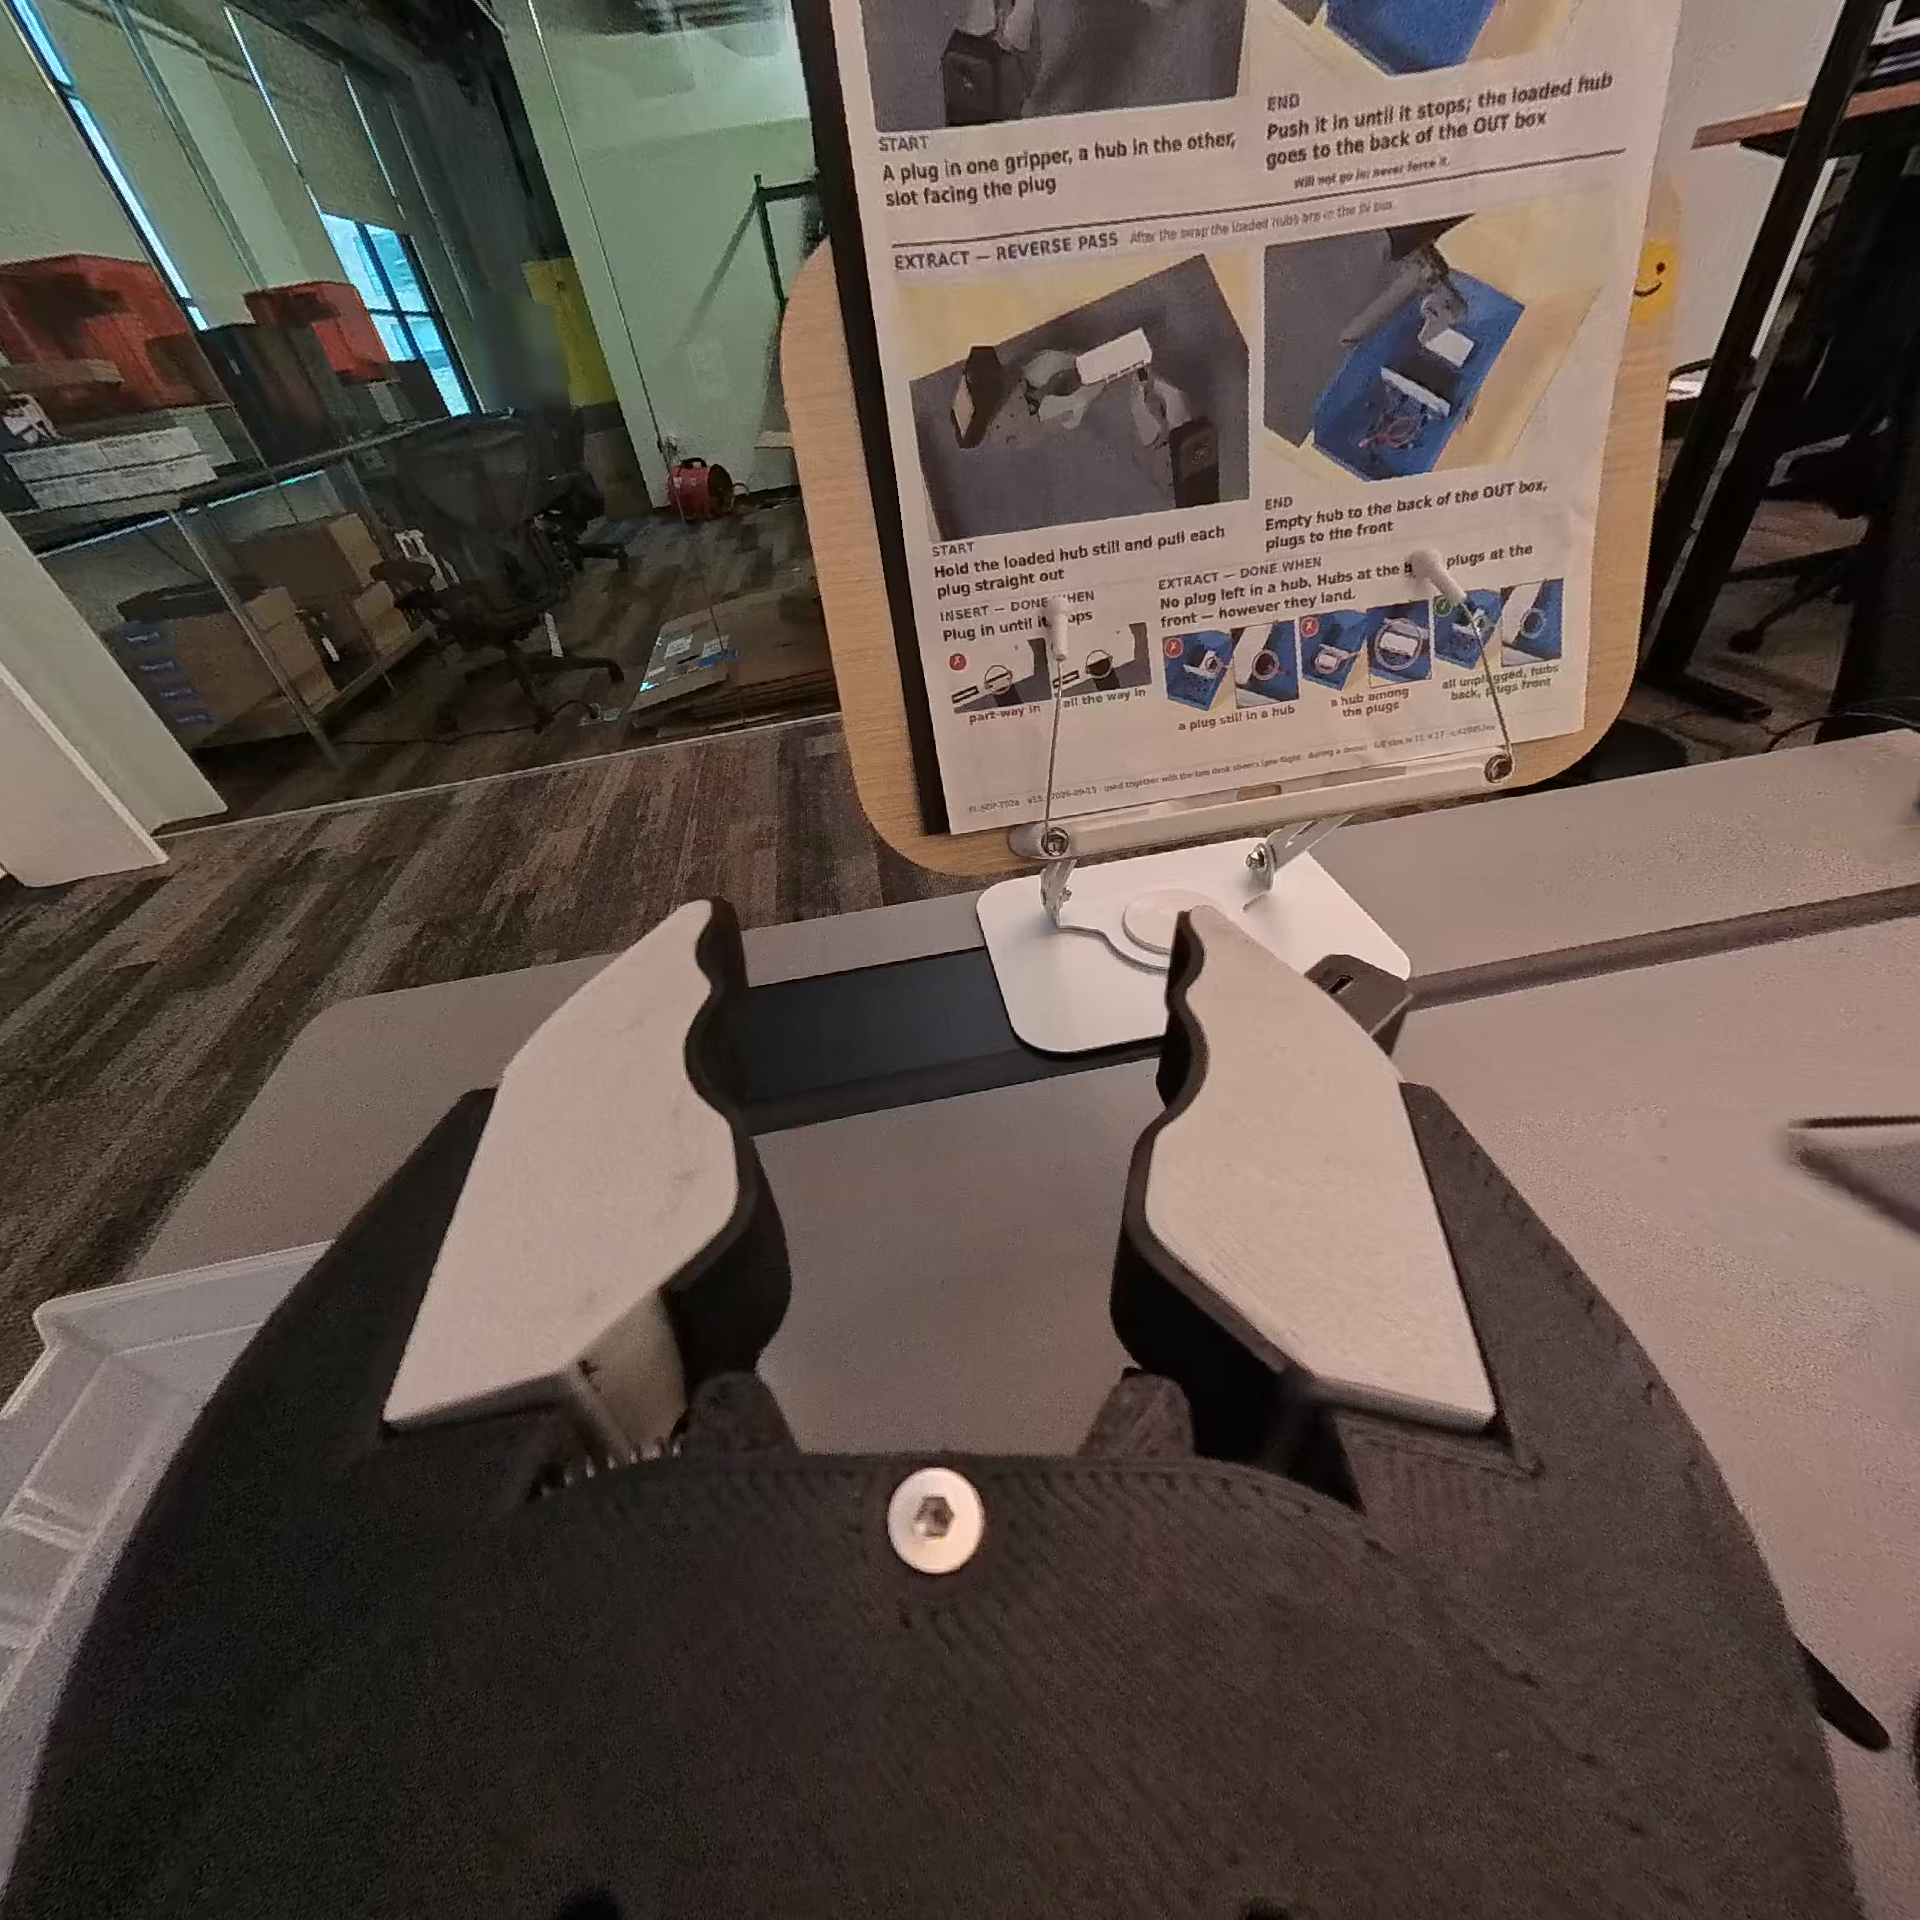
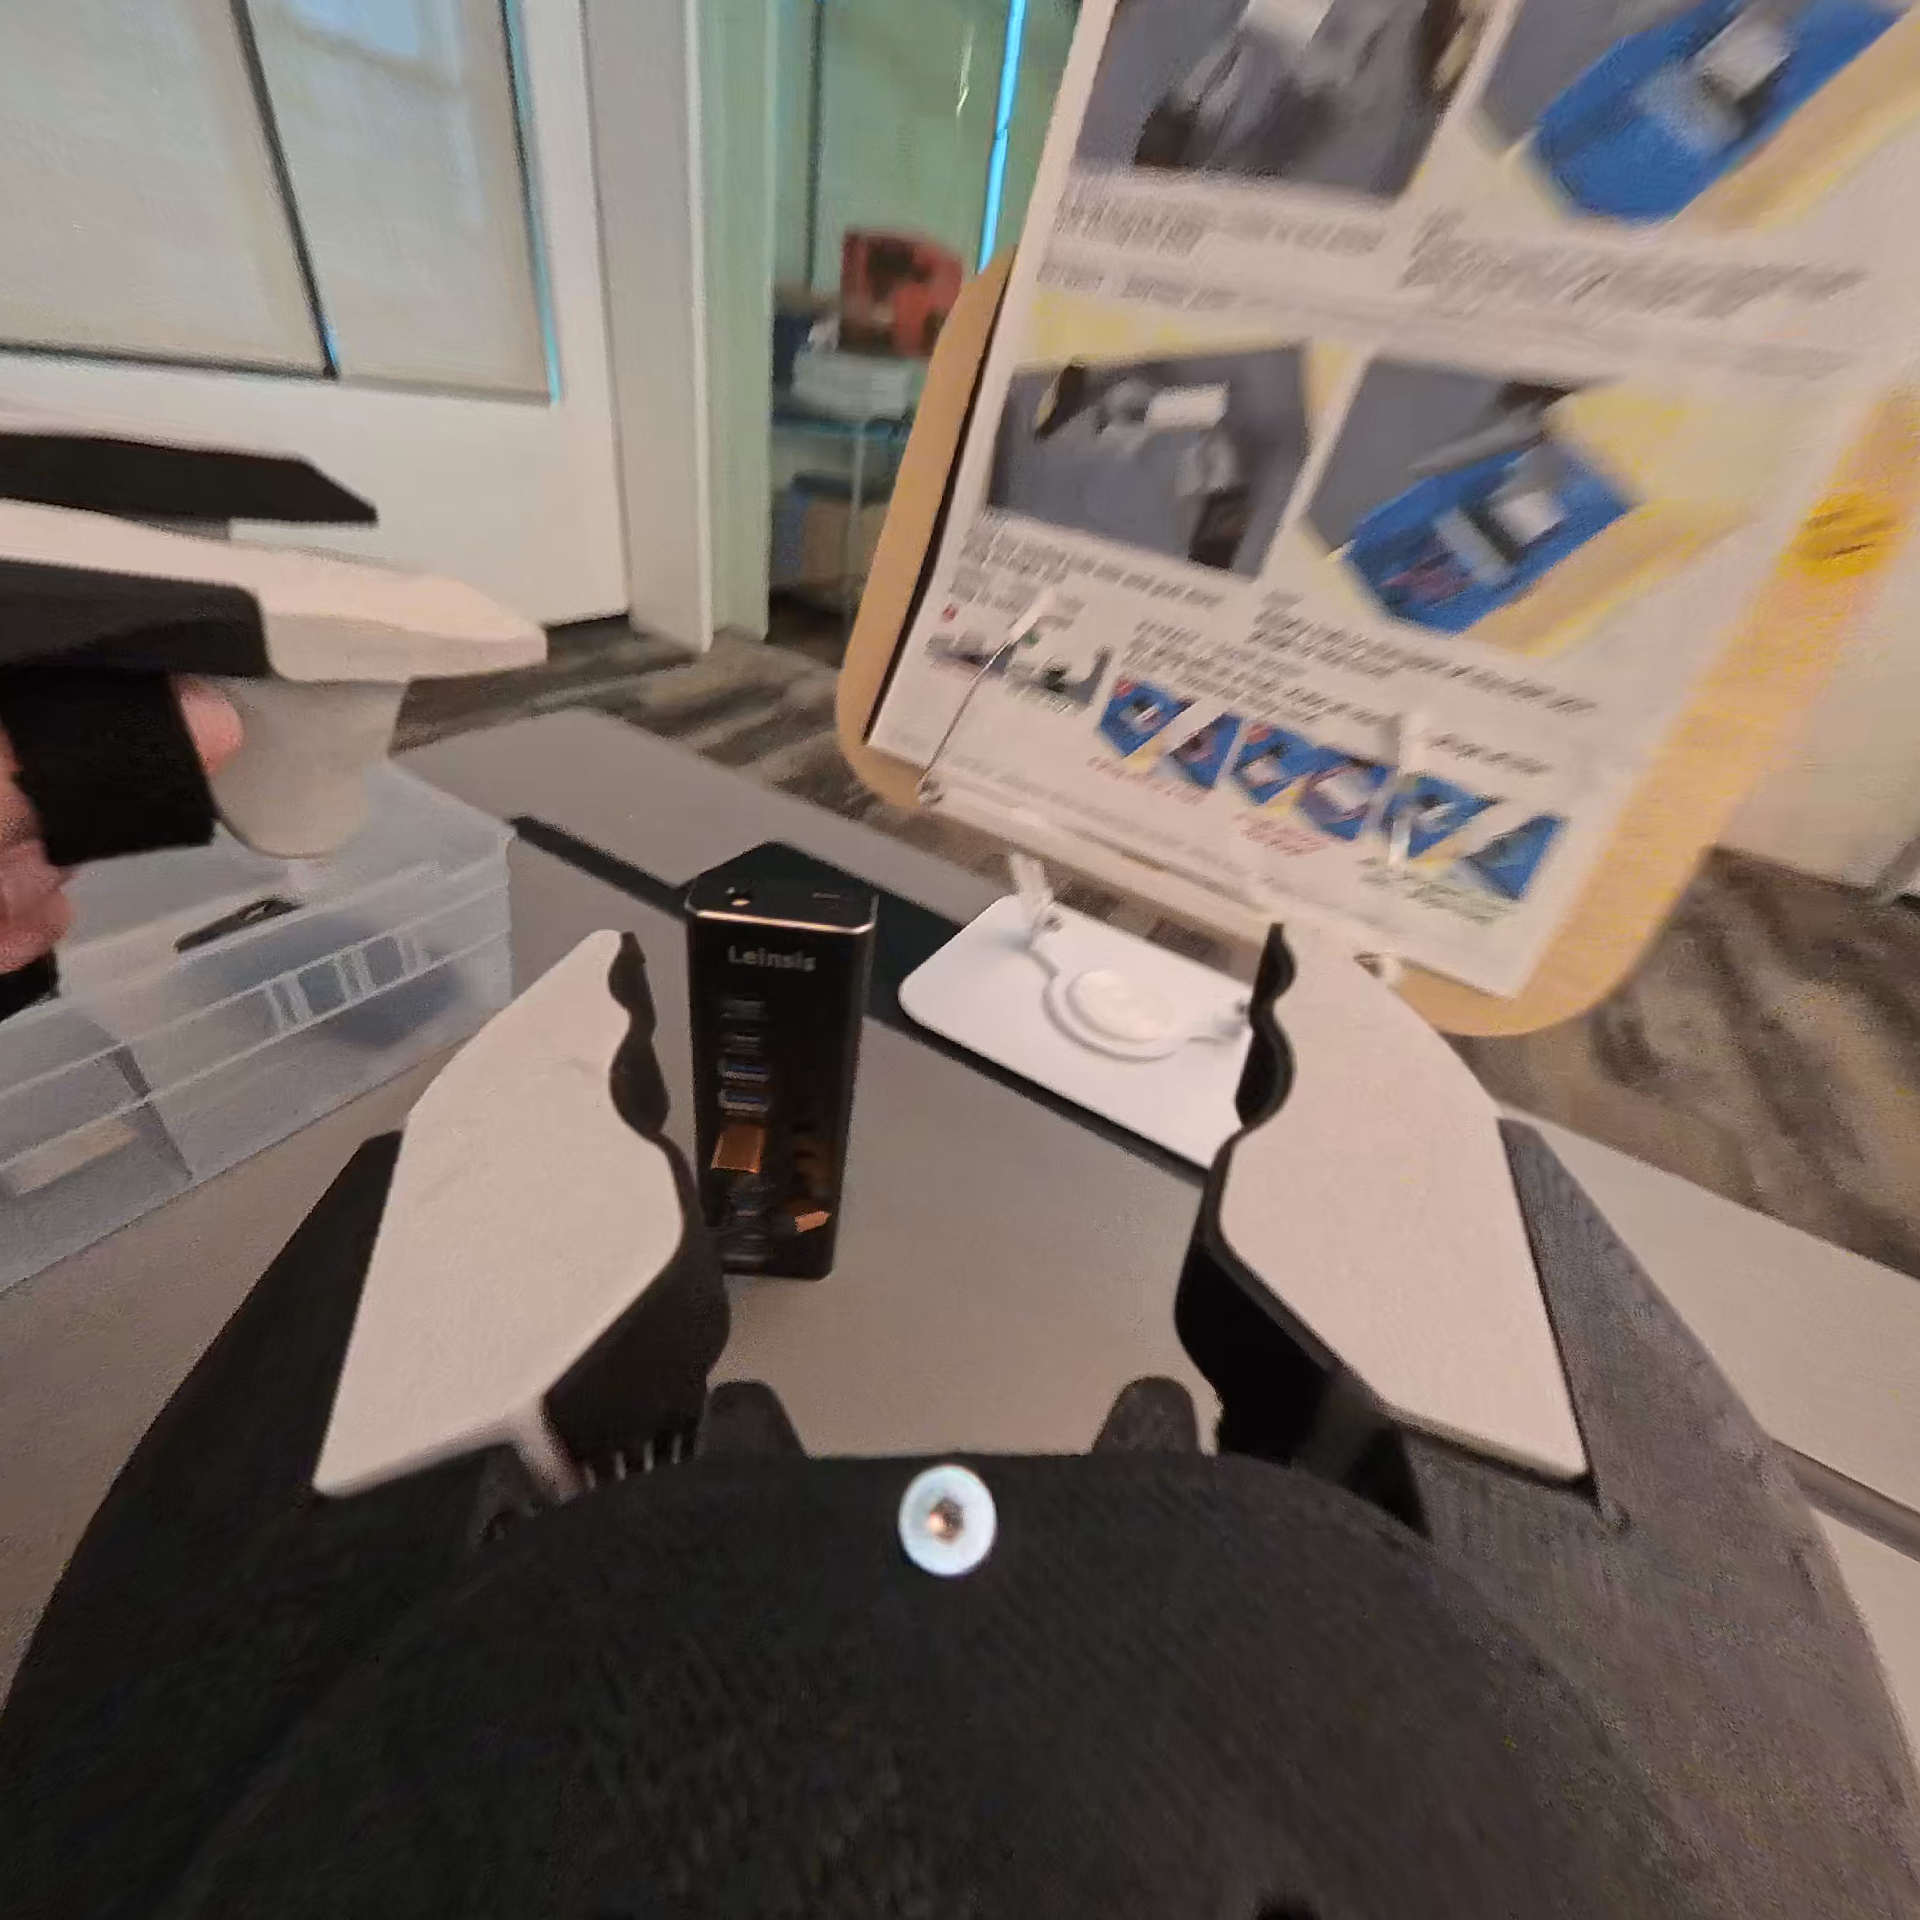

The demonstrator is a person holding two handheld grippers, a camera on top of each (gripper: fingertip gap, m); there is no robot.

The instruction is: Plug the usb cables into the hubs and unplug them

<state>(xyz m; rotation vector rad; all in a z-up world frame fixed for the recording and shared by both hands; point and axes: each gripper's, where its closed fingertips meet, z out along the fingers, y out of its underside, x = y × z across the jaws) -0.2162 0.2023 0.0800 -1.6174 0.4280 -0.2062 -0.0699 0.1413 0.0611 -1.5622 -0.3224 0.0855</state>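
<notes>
Right gripper (image 2: 951, 1039): fingers spread wide, nothing clamped. Black rectangular metal-cased USB hub (image 2: 777, 1081) lies between them, hard against left finger, port row facing up; contact cannot tell. Judgement: rigid, light, smooth casing likely slippery; grip across long plain sides, clear of ports. Left gripper (image 1: 940, 1013): wide apart, empty, above grey table (image 1: 1558, 1195). Beyond: clear plastic bin (image 2: 260, 987), wooden easel with instruction sheet (image 1: 1236, 416).
</notes>
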